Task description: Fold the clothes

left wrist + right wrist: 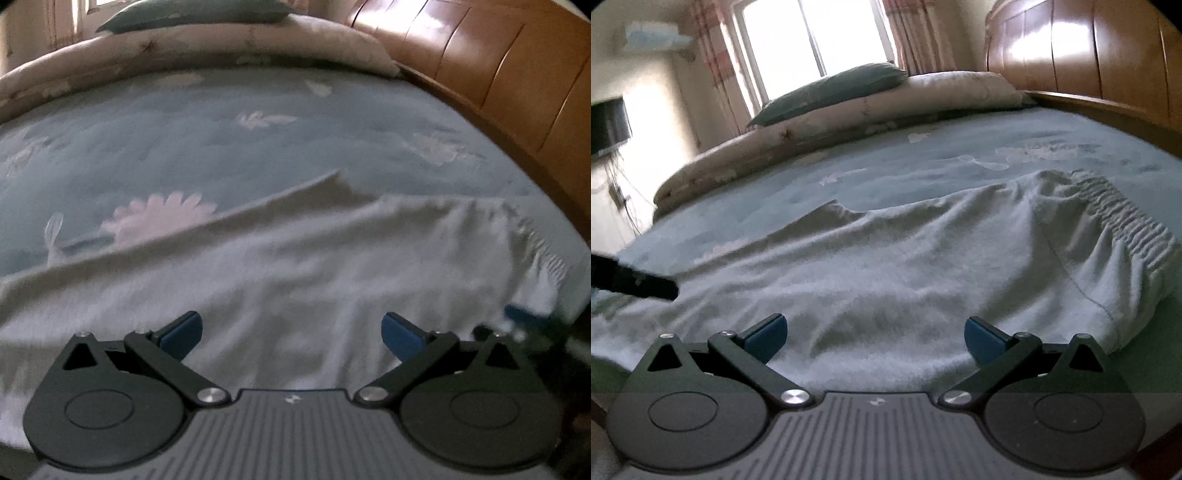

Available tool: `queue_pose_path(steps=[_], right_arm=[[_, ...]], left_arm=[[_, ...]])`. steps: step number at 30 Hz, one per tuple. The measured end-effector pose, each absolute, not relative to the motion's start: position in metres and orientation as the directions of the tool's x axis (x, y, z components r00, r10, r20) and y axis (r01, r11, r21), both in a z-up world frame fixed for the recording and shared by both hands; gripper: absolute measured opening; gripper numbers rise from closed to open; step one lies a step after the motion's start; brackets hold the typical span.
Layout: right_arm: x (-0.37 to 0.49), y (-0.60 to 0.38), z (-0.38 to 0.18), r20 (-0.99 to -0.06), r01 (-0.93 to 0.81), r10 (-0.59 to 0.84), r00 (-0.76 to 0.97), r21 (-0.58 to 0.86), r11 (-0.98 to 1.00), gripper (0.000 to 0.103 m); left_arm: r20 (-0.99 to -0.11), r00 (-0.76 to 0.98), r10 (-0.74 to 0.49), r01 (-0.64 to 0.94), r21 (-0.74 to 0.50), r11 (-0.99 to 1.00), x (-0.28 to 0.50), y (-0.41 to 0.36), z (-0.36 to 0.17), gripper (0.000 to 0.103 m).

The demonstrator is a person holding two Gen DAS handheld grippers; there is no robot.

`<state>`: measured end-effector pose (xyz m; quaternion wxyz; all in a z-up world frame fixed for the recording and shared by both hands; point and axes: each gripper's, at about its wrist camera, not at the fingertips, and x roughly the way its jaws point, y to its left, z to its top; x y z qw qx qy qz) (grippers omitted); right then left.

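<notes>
Light grey trousers point(295, 266) point(905, 266) lie spread flat across the near part of the bed, with the gathered elastic waistband point(1134, 221) at the right in the right wrist view. My left gripper point(291, 334) hovers just above the cloth, open, with nothing between its blue pads. My right gripper point(875, 332) is also open over the trousers near the waistband end. The dark tip of the left gripper point(646, 284) shows at the left edge of the right wrist view, and a blurred bit of the right gripper point(528, 321) shows at the right edge of the left wrist view.
The bed has a blue-green flowered sheet point(258, 140). A rolled cream quilt point(849, 110) with a dark green pillow point(831, 92) on it lies along the far side. A wooden headboard point(498, 62) stands at the right. A window point(812, 40) with curtains is behind.
</notes>
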<state>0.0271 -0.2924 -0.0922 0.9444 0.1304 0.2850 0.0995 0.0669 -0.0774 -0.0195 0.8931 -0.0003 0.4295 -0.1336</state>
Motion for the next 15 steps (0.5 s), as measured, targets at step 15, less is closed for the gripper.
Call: queue_pose_path(steps=[15], right_arm=[[0.03, -0.32, -0.091, -0.419, -0.092, 0.391, 0.819, 0.576, 0.812, 0.103]], left_arm=[[-0.741, 0.614, -0.271, 0.154, -0.224, 0.962, 0.109, -0.098, -0.002, 0.102]])
